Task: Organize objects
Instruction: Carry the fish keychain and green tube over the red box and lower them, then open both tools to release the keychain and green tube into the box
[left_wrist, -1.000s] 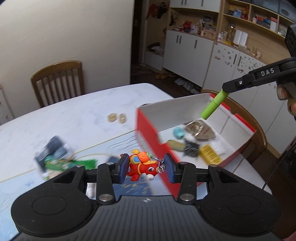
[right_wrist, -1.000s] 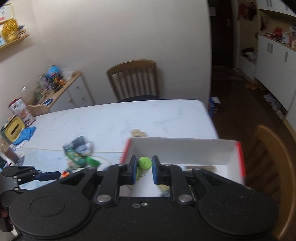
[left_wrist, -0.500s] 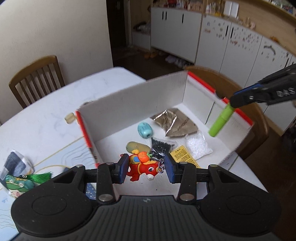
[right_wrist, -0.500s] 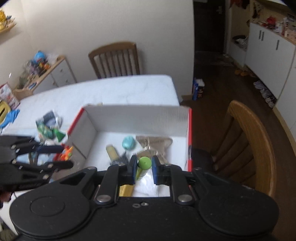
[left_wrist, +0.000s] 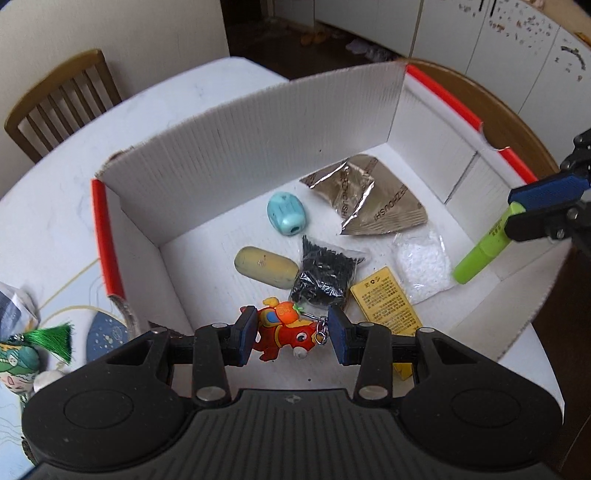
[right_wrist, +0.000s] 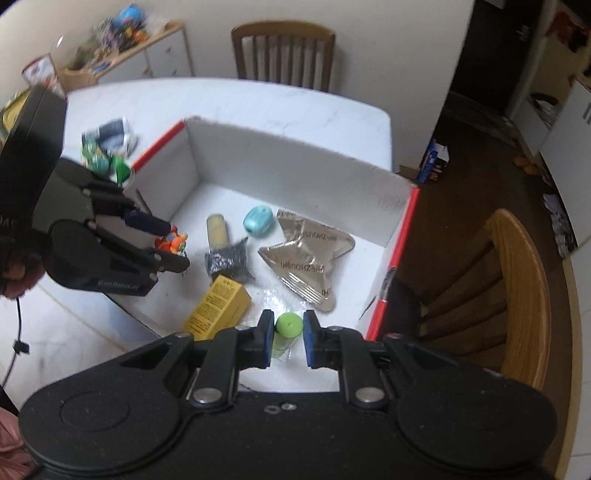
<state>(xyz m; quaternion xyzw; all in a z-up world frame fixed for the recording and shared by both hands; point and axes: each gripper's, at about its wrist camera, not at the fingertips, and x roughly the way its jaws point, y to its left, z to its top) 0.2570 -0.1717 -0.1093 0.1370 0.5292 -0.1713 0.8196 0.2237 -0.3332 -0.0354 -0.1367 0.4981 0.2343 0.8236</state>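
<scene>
White marble-look table (right_wrist: 258, 107), wooden chairs (right_wrist: 284, 51); left gripper (left_wrist: 291, 334) clamps toy keychain (left_wrist: 284, 328), right gripper (right_wrist: 288, 338) clamps green marker (right_wrist: 286, 328).

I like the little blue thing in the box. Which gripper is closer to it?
Left. The left gripper, holding the red toy, hangs nearer the blue thing; the right gripper, holding the green marker, sits farther off.

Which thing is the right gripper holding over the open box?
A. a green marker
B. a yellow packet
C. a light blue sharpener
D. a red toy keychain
A: the right gripper is clamped on the green marker above the box, while the red toy keychain sits in the left gripper.
</scene>
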